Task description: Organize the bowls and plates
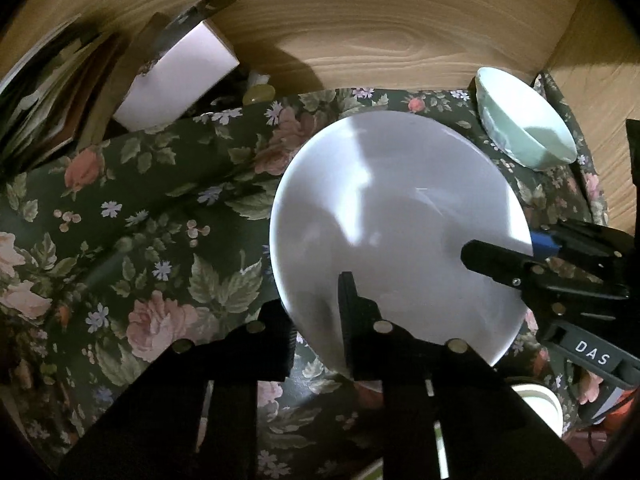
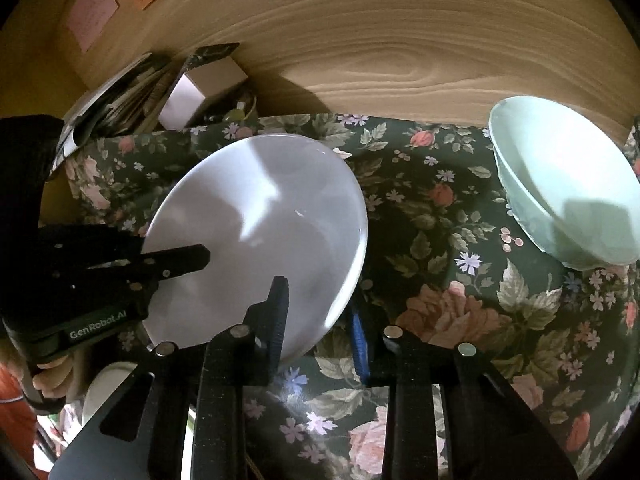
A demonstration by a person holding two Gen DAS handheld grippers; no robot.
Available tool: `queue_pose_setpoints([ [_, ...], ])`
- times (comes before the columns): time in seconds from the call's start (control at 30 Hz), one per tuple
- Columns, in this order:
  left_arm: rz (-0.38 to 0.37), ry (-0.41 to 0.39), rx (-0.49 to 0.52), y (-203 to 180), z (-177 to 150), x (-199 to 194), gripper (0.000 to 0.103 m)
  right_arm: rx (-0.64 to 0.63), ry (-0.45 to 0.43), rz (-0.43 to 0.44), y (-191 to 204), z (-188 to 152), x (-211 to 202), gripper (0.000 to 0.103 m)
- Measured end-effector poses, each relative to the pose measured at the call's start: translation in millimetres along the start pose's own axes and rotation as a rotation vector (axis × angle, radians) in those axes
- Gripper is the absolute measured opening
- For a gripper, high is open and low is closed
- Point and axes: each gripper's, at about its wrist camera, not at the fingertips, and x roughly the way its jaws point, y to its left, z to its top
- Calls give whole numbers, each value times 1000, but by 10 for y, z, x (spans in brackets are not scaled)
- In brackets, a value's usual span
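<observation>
Plate (image 1: 400, 216) on the floral cloth (image 1: 140, 208), straddled at opposite rims: left gripper (image 1: 316, 320) parted over the near-left edge, right gripper (image 2: 320, 320) parted over its right edge, neither clamped (contact unclear). Mint bowl (image 2: 560, 184) sits well apart, far right, nearer the right gripper

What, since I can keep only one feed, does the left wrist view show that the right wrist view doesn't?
Only left wrist: the DAS label on the right gripper.
Only right wrist: paper notes on the wooden wall, the GenRobot.AI label on the left gripper, and the hand holding it.
Both: the white plate with both grippers at its rim, the green bowl, the floral cloth, the white box.
</observation>
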Motion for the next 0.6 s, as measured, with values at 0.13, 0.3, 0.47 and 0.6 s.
queue_pose_setpoints([
  [0.13, 3, -16, 5, 3, -17, -44, 19, -1, -16, -2, 48, 18, -34, 24],
  [0.3, 4, -67, 5, -16, -40, -218, 19, -15, -55, 2, 103, 32, -179, 24],
  [0.47, -3, -132, -8, -10, -98, -498, 19, -38, -103, 8, 199, 34, -380, 24],
  [0.6, -1, -172, -21, 16, -197, -708, 19, -59, -136, 12, 293, 15, -529, 24],
])
